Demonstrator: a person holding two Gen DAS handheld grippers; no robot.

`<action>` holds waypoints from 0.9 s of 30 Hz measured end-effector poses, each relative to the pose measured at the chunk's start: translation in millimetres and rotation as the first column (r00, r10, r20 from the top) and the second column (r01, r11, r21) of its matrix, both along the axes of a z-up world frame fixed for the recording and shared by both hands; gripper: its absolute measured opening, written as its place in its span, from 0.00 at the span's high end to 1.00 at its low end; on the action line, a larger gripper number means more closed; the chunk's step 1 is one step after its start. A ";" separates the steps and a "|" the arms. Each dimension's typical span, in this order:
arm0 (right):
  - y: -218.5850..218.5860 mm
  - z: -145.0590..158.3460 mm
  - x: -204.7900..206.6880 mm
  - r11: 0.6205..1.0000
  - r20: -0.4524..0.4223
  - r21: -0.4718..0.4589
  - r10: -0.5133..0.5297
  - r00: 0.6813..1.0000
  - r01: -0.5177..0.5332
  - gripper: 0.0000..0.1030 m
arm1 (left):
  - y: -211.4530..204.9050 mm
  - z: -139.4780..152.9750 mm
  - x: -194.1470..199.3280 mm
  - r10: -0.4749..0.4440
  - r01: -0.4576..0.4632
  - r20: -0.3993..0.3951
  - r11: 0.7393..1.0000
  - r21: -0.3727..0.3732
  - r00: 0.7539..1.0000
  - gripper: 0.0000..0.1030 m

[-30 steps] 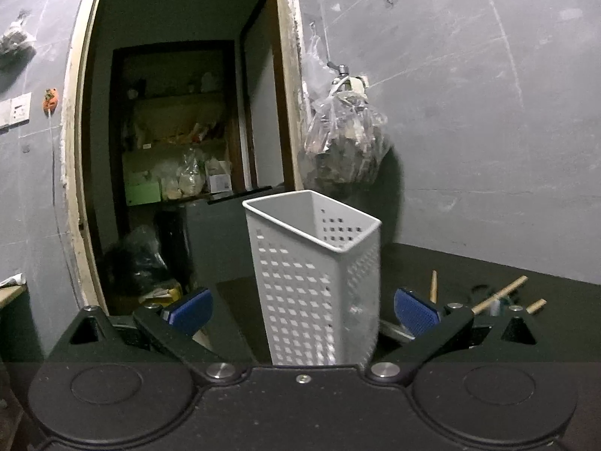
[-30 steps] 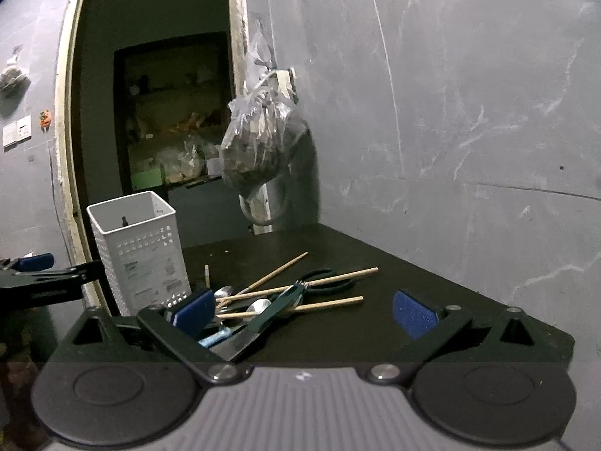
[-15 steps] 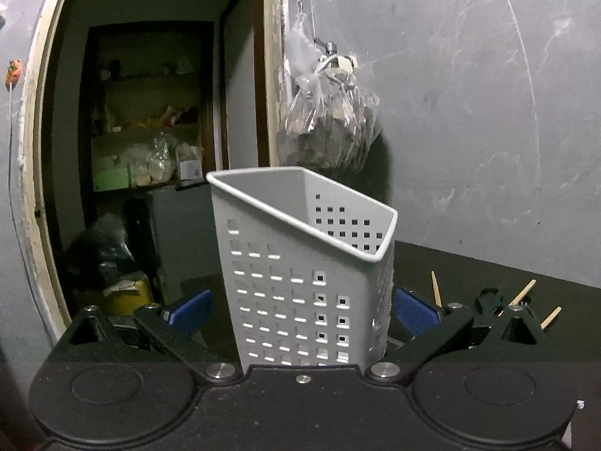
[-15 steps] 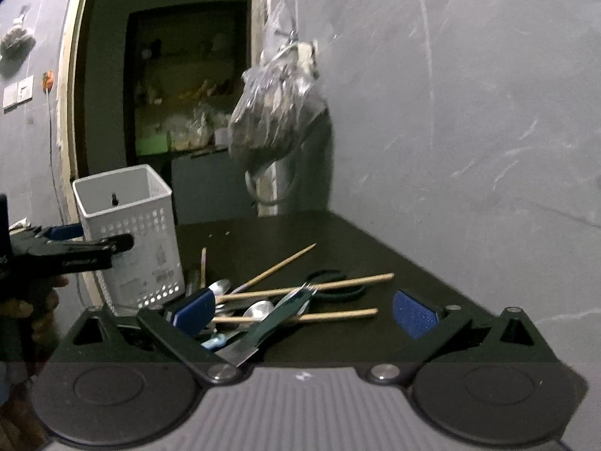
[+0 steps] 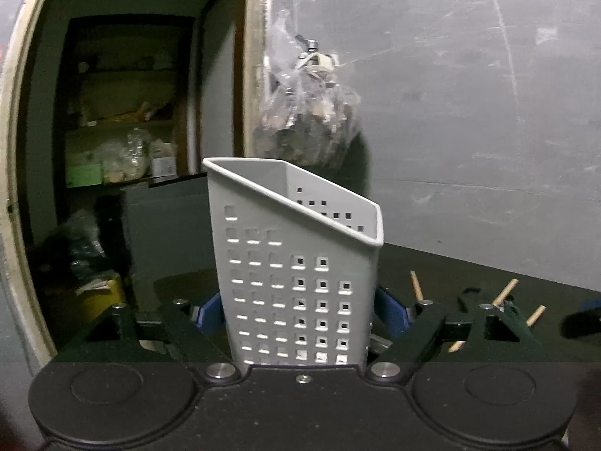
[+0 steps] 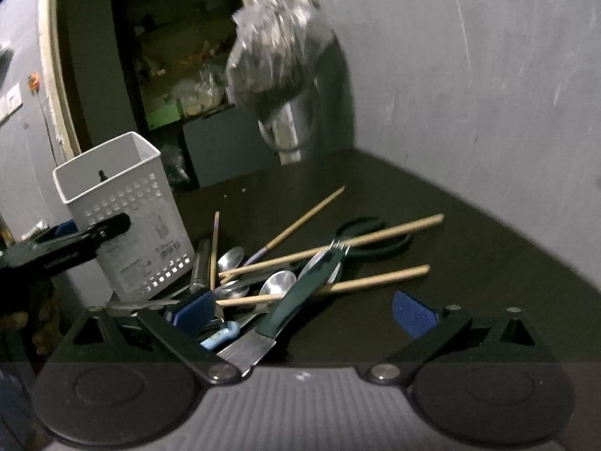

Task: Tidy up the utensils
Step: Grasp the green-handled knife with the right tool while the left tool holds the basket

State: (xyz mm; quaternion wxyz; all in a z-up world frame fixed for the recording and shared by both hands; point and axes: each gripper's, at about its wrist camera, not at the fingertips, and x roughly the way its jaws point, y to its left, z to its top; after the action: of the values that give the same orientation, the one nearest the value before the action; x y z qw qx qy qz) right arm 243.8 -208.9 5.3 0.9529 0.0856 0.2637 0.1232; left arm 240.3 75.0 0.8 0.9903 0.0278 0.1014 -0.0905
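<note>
A white perforated utensil holder (image 5: pixel 293 282) stands upright on the dark table, between the blue pads of my left gripper (image 5: pixel 300 310). The jaws are closing, and both pads lie against the holder's sides. In the right wrist view the holder (image 6: pixel 124 210) is at the left, with the left gripper's finger (image 6: pixel 75 240) across its front. My right gripper (image 6: pixel 304 312) is open just above the near edge of the utensil pile, holding nothing. The pile holds wooden chopsticks (image 6: pixel 338 248), spoons (image 6: pixel 278 282), a dark-handled fork (image 6: pixel 300 297), a knife blade (image 6: pixel 248 349) and black-handled scissors (image 6: pixel 375 233).
The dark table (image 6: pixel 469 263) runs into a corner of grey walls at the right and back. A filled plastic bag (image 6: pixel 278 56) hangs on the wall above the far table edge. An open doorway (image 5: pixel 131 131) with cluttered shelves lies behind the holder.
My left gripper moved in around the holder and its jaws closed onto its sides. My right gripper came forward and dipped toward the utensil pile, still open.
</note>
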 end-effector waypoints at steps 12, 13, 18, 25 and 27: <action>-5.3 -19.3 31.2 0.991 -0.133 0.129 -0.004 0.991 0.021 0.28 | -3.9 -3.1 -0.1 -0.047 0.047 -0.005 0.999 -0.002 0.999 0.24; -5.5 -18.7 31.2 0.992 -0.136 0.126 -0.014 0.991 0.031 0.31 | -5.0 -3.1 0.6 -0.043 0.043 -0.005 0.999 -0.001 0.999 0.24; -7.9 -18.2 35.3 0.987 -0.158 0.151 -0.024 0.987 0.048 0.42 | -8.7 -2.4 1.1 -0.028 0.028 -0.007 1.000 -0.005 1.000 0.23; -5.7 -17.6 41.0 0.982 -0.198 0.178 -0.026 0.980 0.062 0.62 | -5.9 -1.5 1.8 -0.034 0.034 -0.018 0.999 -0.029 0.999 0.24; -5.1 -17.6 41.6 0.981 -0.203 0.183 -0.027 0.979 0.065 0.65 | -4.7 -2.4 2.1 -0.036 0.035 -0.021 0.999 -0.035 0.999 0.24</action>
State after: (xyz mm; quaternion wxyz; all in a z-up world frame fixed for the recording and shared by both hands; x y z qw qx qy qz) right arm 285.4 -214.0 -12.4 0.9118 0.1936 0.3431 0.1161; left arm 242.4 70.2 -1.5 0.9878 0.0117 0.1097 -0.1102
